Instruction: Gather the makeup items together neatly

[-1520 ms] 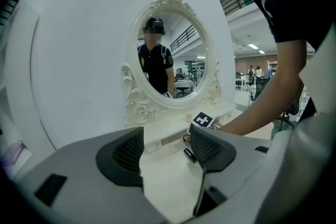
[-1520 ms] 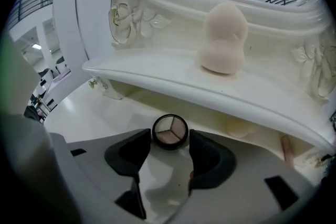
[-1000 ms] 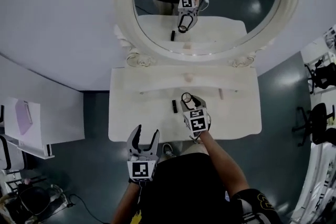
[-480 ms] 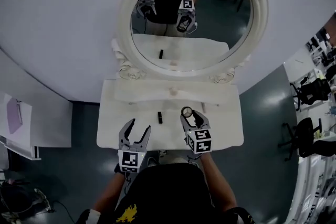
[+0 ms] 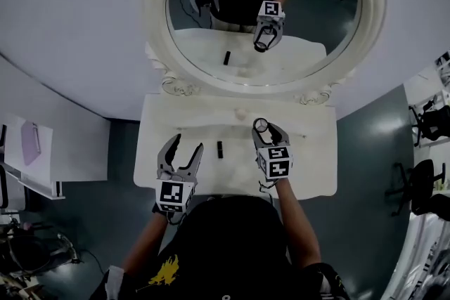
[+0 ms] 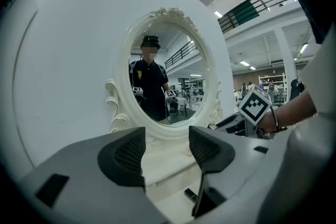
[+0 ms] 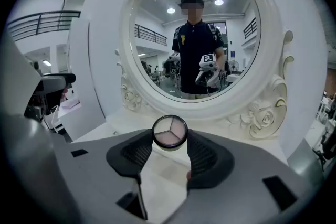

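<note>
A round eyeshadow compact [image 7: 169,131] with three pale pans stands on edge between the pads of my right gripper [image 7: 169,140], which is shut on it. The head view shows this gripper [image 5: 265,130] holding the compact [image 5: 261,125] above the middle of the white vanity table [image 5: 309,172]. My left gripper [image 5: 181,153] hovers over the table's front left, open and empty. A black lipstick tube [image 5: 219,149] lies on the table between the two grippers. In the left gripper view it [image 6: 190,194] lies just below the open left gripper [image 6: 167,152].
A large oval mirror [image 5: 264,3] in an ornate white frame rises behind the table and reflects both grippers and the person. A small pale knob-like item [image 5: 241,112] sits on the raised back shelf. Dark floor surrounds the table; a white stand [image 5: 31,158] is at the left.
Both grippers have moved forward toward the mirror and risen. The left one has come from below the table's front edge to over the tabletop. The right one still holds the compact.
</note>
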{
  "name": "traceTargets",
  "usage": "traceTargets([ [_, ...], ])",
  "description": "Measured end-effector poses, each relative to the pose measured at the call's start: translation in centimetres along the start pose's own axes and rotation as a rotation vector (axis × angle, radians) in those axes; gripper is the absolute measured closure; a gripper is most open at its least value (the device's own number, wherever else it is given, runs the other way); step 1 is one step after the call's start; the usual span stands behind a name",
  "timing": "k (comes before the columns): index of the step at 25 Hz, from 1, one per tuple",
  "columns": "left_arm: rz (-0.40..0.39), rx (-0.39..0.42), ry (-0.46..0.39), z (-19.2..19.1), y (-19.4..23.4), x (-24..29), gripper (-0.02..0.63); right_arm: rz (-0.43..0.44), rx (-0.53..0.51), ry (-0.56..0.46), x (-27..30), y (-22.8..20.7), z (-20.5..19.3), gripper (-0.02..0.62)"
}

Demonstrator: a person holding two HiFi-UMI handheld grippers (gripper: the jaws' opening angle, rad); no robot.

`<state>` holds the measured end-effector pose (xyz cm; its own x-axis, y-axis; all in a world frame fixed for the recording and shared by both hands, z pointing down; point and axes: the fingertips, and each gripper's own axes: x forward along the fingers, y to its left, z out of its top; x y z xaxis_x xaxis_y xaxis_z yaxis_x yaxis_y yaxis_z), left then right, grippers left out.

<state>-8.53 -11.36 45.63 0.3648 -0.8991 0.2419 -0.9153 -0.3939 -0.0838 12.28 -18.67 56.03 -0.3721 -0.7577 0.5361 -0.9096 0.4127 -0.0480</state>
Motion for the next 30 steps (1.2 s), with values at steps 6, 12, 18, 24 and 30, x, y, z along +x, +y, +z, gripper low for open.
traceTargets([
  [6, 0.06, -0.024, 0.045, -0.6, 1.0, 1.7, 0.341, 0.013, -0.01, 0.106, 5.4, -2.8, -2.4, 0.37],
  [12, 0.05, -0.021, 0.082, -1.7, -0.1, 3.6, 0.341, 0.049, -0.056, 0.186, 9.8, -3.7, -4.0, 0.368],
  [18, 0.066, -0.014, 0.089, -1.6, 0.3, 4.1, 0.341, 0.063, -0.07, 0.217, 11.5, -3.0, -5.6, 0.367],
  [24, 0.09, -0.01, 0.103, -2.3, 1.5, 3.7, 0.341, 0.073, -0.029, 0.182, 11.6, -3.1, -6.2, 0.239],
  [30, 0.061, -0.009, 0.099, -2.3, 0.3, 3.7, 0.341, -0.004, 0.006, 0.131, 7.2, -4.2, -7.7, 0.241],
])
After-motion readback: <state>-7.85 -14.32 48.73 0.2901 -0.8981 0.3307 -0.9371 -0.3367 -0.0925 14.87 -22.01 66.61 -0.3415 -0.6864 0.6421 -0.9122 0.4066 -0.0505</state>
